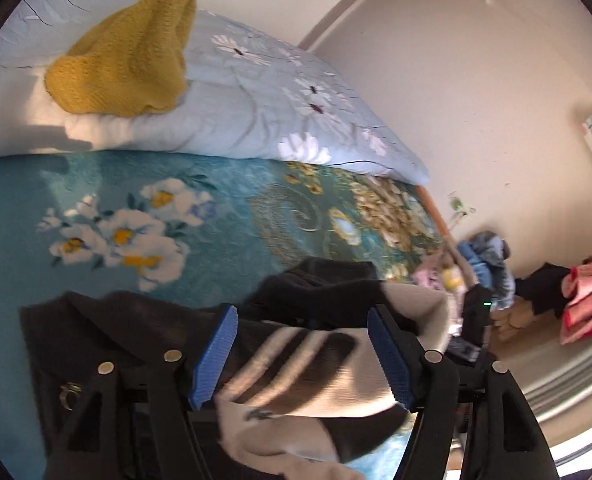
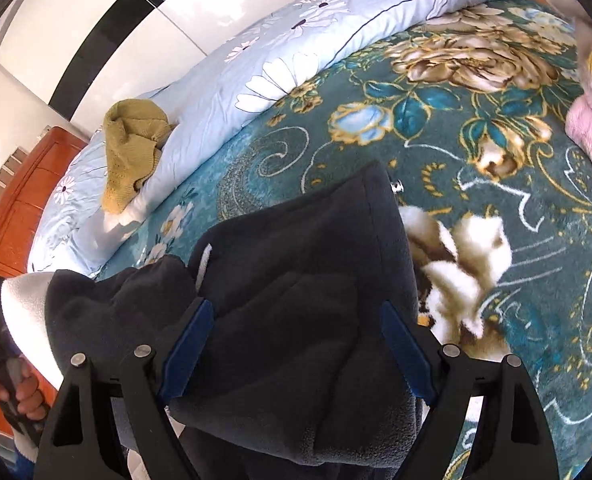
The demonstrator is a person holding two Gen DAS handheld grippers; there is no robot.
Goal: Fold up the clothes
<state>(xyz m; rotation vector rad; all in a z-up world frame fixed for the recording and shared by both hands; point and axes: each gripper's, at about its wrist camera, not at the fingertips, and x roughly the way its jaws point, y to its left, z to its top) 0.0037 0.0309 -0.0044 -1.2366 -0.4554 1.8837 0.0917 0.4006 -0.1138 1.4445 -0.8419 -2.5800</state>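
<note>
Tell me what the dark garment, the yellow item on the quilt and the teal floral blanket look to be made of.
Dark garment: likely fleece, matte with a soft brushed nap and stitched seams.
Yellow item: knitted yarn, probably wool or acrylic; ribbed stitch rows show.
Teal floral blanket: plush pile, seemingly synthetic; fuzzy surface with a slight sheen over the printed flowers.

My blue pads (image 2: 187,350) are ribbed rubber on matt black plastic arms. Under them the dark jacket (image 2: 296,280) is soft, matt fleece. The bedspread (image 2: 496,200) looks plush; the yellow sweater (image 1: 123,56) is coarse knit; the headboard (image 2: 23,200) is glossy wood.
</note>
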